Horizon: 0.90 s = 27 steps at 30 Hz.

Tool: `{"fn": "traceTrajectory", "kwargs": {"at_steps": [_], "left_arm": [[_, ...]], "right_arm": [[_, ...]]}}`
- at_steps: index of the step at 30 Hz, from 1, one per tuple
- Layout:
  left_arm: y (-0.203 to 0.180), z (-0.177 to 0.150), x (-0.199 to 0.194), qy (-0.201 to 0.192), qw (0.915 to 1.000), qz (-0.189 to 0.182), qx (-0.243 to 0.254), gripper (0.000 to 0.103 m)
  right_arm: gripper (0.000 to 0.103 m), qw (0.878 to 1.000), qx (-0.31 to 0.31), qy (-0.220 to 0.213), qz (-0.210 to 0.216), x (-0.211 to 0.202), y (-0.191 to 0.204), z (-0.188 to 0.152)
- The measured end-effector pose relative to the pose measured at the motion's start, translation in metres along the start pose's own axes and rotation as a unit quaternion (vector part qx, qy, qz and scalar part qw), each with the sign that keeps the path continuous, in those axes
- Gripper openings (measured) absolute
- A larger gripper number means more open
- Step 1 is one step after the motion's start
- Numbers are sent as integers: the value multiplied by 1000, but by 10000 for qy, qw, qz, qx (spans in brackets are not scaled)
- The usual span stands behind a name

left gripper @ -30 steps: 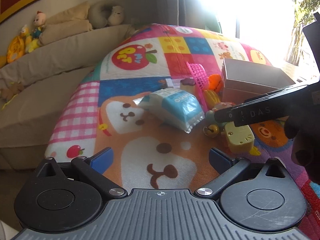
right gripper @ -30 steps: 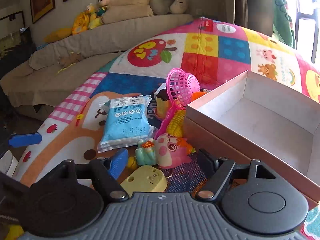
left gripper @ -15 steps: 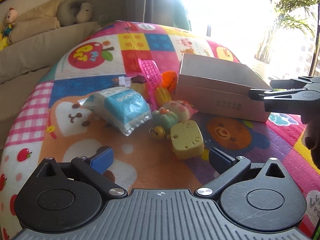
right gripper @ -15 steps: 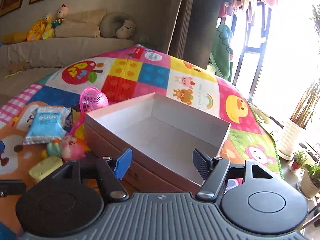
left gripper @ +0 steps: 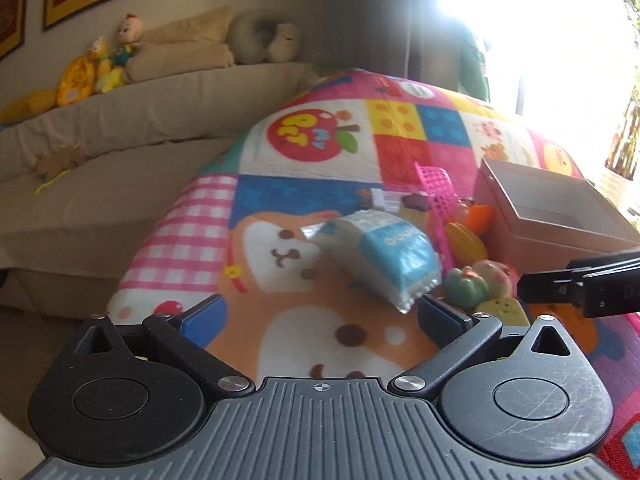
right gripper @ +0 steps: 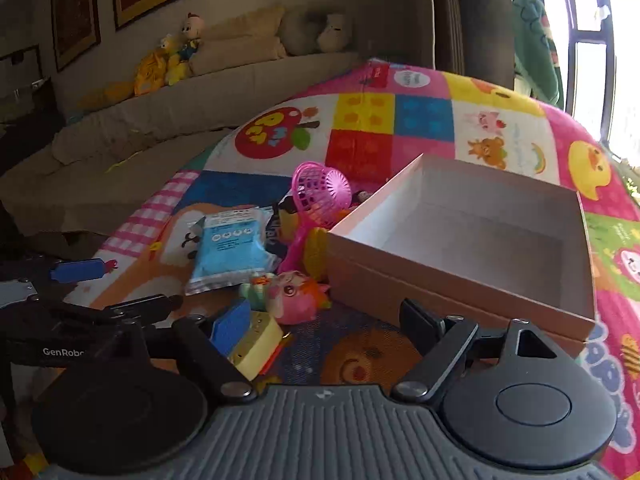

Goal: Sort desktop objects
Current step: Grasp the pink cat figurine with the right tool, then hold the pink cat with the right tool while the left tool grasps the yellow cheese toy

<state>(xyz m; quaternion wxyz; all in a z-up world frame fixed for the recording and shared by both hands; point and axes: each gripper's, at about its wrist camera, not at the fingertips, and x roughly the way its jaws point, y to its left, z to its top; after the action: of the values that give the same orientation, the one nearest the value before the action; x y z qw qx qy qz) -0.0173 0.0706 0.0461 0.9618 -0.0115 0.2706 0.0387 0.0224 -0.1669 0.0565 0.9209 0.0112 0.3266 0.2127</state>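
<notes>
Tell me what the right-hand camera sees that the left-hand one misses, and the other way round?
Only the right wrist view looks down into the cardboard box, showing it empty, and shows the duck patch on the mat. Only the left wrist view catches the glaring window. Both share the blue packet, pink basket, pig toy, yellow block and sofa.

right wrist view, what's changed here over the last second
The right gripper swung out over the open box and has come back toward the toy pile; its jaws are opening with nothing between them. Nothing was picked up or dropped. The blue wipes pack, pink pig toy, yellow sponge and pink net scoop lie where they were; the box is still empty.
</notes>
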Motion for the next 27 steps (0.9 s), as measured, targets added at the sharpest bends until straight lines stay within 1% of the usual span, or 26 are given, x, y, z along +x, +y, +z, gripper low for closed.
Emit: {"fn": "traceTrajectory", "kwargs": {"at_steps": [2,4,5,7,9,11,12,14,15,16,18,20,22,24,25,27], "left_arm": [[17,1,-3,4,9998,29,-195,103],[27,-2,-4,43,9997,-16,-260,103],[30,-4,-5,66,9996,-58,-260,103],[32,-8,-6,110,9995,-224,-213,103],[28,-12,-7,161,9986,-489,-150,103],[16,-15,-8,235,9957,-894,-23,103],[7,-16,-8,281,9929,-1154,87,103],[-17,-18,-7,363,9844,-1686,355,103],[-31,-19,-5,384,9803,-1872,491,103],[-44,-21,-2,399,9778,-1960,624,103],[-68,-21,7,470,9764,-1951,797,103],[-83,-21,18,593,9741,-2019,821,103],[-94,-21,26,788,9692,-2205,767,103],[-100,-23,25,894,9612,-2511,715,103],[-102,-25,20,877,9554,-2731,707,103],[-107,-28,9,851,9372,-3280,829,103]], "right_arm": [[83,9988,359,330,39,29,9,6],[83,9967,587,550,-72,55,14,11],[83,9956,667,648,-58,67,16,12],[71,9949,653,765,-44,78,20,12],[63,9963,546,659,81,67,24,12],[62,9985,421,318,167,39,21,15],[62,9993,327,85,157,20,18,16],[62,9993,174,-320,64,-16,8,14],[62,9990,124,-437,-19,-32,2,10],[62,9987,100,-490,-96,-44,-4,6],[62,9986,136,-459,-233,-65,-20,-9],[62,9984,176,-329,-422,-76,-34,-26],[62,9974,217,-238,-652,-81,-46,-44],[62,9956,296,-170,-876,-81,-60,-61],[62,9949,336,-146,-943,-80,-64,-67],[63,9941,413,-123,-995,-76,-73,-75]]}}
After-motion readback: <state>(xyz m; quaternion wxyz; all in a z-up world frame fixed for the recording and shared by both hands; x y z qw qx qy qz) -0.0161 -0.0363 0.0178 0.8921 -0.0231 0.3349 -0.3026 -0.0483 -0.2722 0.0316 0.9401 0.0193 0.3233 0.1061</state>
